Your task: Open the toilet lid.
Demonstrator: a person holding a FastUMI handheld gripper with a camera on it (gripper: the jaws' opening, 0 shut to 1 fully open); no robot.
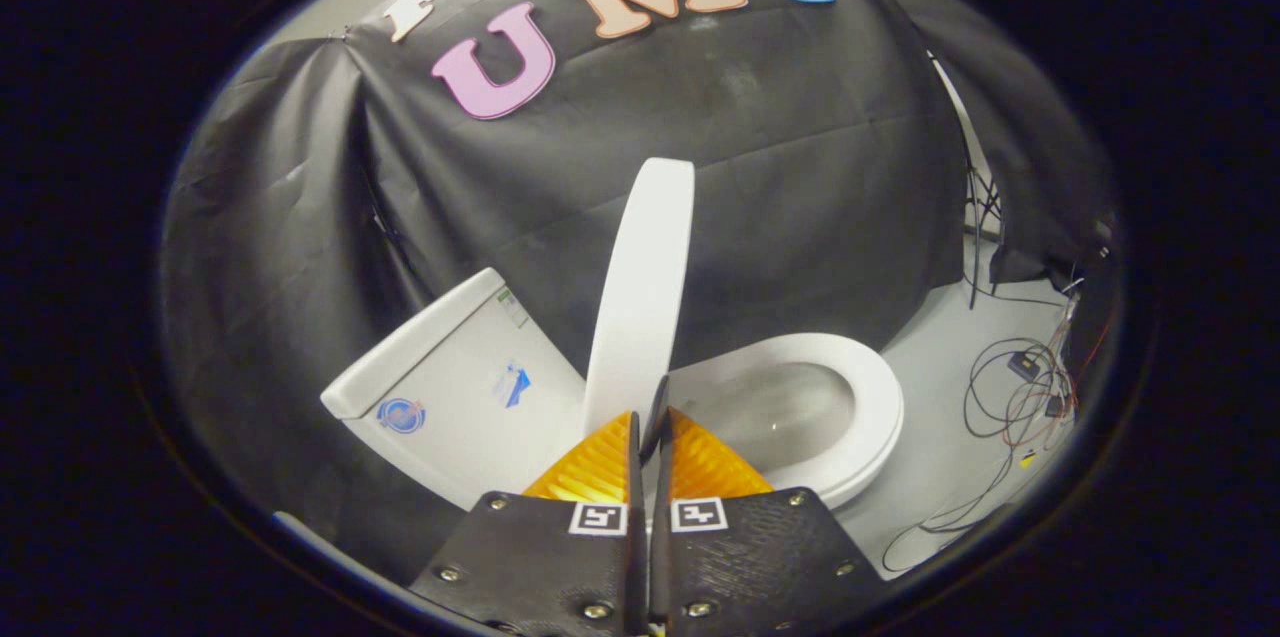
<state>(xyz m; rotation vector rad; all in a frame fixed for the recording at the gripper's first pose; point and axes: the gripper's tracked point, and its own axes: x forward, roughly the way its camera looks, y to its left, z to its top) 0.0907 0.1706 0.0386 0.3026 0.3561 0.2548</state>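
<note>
The white toilet lid (pixel 645 287) stands raised, nearly upright and seen edge-on, rising just beyond my fingertips. To its right the white seat (pixel 880 397) lies flat around the open bowl (pixel 790 407). To its left is the white tank (pixel 450 387) with stickers on its side. My gripper (pixel 652 422) is shut, its fingers pressed together with only a thin slit between them. The fingertips sit right at the lid's lower end, beside the seat's rear; I cannot tell whether they touch it. Nothing shows held between them.
Black cloth walls close in behind and to the left of the toilet. On the grey floor (pixel 950 337) to the right of the seat lies a tangle of cables (pixel 1010 397) with small boxes, near a stand leg.
</note>
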